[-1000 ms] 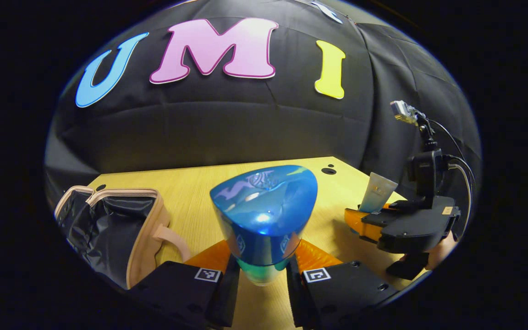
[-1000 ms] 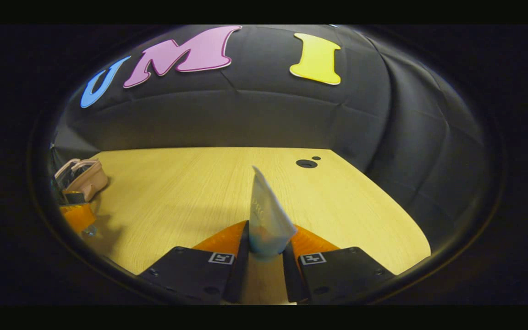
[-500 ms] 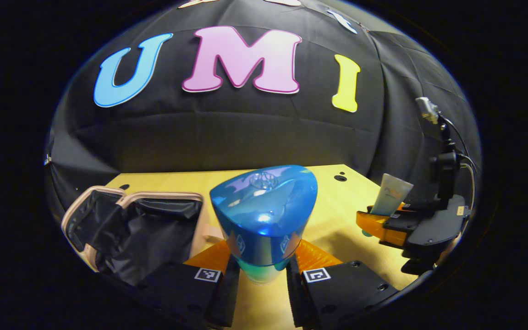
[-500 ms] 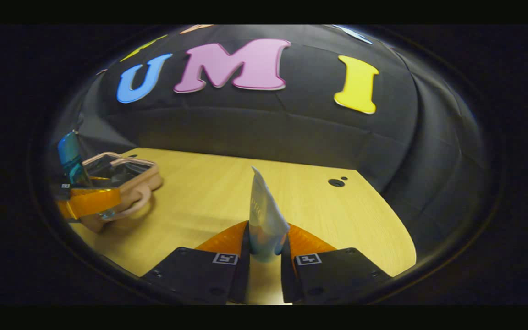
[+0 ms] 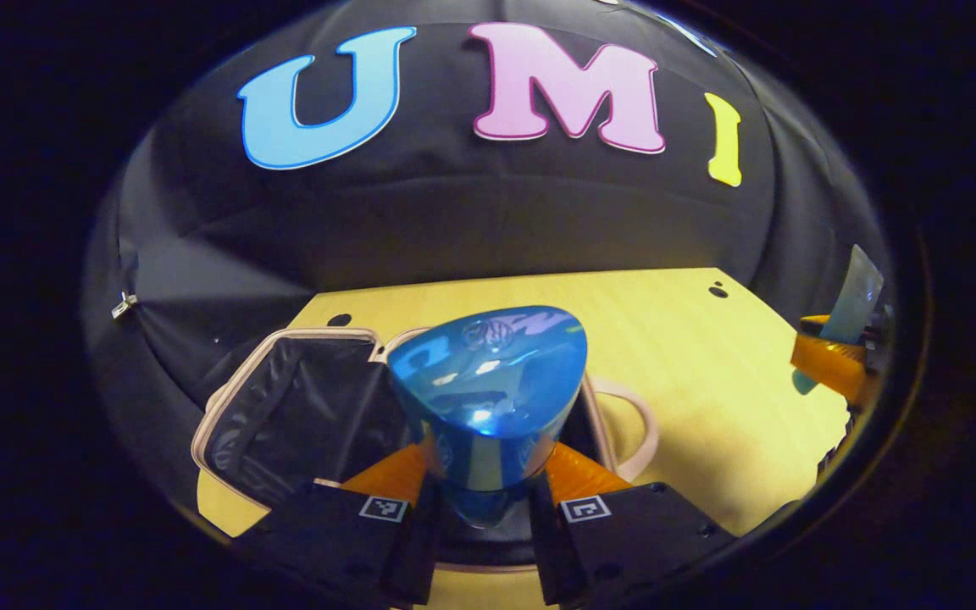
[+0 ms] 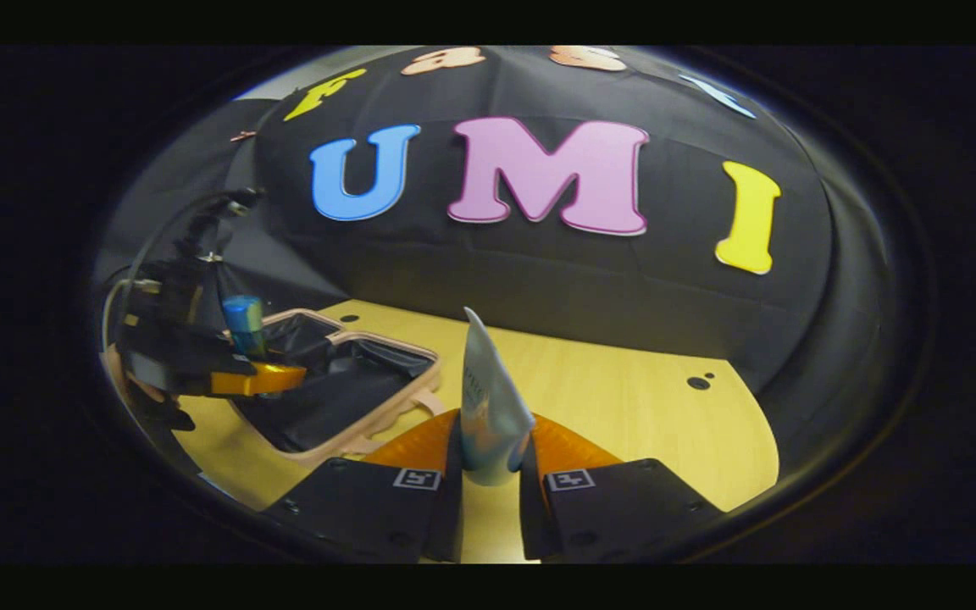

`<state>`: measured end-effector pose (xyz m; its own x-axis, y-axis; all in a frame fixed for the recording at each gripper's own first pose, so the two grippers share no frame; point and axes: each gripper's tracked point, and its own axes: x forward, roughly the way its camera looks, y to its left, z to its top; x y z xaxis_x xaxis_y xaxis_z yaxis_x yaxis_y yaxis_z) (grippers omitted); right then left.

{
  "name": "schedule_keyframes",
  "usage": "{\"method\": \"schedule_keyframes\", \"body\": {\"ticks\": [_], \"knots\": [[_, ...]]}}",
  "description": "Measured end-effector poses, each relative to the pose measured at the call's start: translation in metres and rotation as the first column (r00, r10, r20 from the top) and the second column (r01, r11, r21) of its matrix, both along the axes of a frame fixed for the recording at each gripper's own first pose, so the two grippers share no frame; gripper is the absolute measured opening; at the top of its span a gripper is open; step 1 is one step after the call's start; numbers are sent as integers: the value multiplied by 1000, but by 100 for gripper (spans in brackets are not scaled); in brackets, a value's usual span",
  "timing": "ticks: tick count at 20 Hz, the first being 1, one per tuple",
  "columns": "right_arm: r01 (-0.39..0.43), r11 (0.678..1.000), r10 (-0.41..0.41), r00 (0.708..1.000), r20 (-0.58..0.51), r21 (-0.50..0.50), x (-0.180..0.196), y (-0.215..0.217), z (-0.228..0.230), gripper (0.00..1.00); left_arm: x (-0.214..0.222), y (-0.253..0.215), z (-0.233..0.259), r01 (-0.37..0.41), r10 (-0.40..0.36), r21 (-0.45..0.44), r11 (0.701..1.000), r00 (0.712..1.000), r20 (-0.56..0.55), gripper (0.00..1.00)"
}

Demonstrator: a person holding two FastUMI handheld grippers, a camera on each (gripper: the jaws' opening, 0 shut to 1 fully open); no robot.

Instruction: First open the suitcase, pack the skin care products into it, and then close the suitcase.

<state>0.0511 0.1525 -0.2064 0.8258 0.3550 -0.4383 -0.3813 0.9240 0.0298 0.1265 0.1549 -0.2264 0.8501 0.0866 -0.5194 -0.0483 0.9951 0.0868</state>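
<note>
The left gripper (image 5: 485, 500) was clamped on a blue bottle (image 5: 488, 398), both fingers pressed against its lower sides, and it hung over the open suitcase (image 5: 285, 415). The right gripper (image 6: 488, 474) was closed on a pale tube (image 6: 488, 407), pinched near its capped end with the flat crimped tail pointing up. From the right gripper view the case (image 6: 344, 398) lay open on the table (image 6: 623, 407), its dark lining showing and its pink rim turned up, with the left gripper (image 6: 259, 377) and its bottle (image 6: 242, 326) hovering above the near half; the tube was well apart from the case, over bare wood. The bottle looked hard and glossy, probably slick and fairly heavy for its size, so a low grip across its flat sides seemed wise, and it would want setting down rather than dropping. The tube looked soft and light; I'd guess it would give under pressure, so the stiffer shoulder near the cap was the better place to hold. The lining looked limp, likely to sag under either item.
</note>
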Motion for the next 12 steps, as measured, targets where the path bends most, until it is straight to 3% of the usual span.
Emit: {"method": "schedule_keyframes", "body": {"ticks": [3, 7, 9, 10, 12], "knots": [[-16, 999, 16, 1000, 16, 39, -8, 32, 25, 25, 9, 28, -32, 0, -4, -33, 999, 990, -140, 51], [-33, 995, 32, 999, 4, 92, -21, 62, 41, 30, 17, 44, -69, 8, -21, -45, 999, 955, -296, 51], [-29, 993, 30, 999, -13, 112, -27, 69, 44, 25, 17, 41, -84, 16, -43, -75, 997, 925, -376, 48], [-21, 993, 23, 1000, -21, 118, -29, 71, 44, 30, 18, 39, -92, 20, -58, -92, 996, 904, -424, 51], [-1, 992, 5, 1000, -28, 126, -32, 70, 45, 30, 18, 38, -104, 25, -70, -96, 995, 861, -503, 51]]}}
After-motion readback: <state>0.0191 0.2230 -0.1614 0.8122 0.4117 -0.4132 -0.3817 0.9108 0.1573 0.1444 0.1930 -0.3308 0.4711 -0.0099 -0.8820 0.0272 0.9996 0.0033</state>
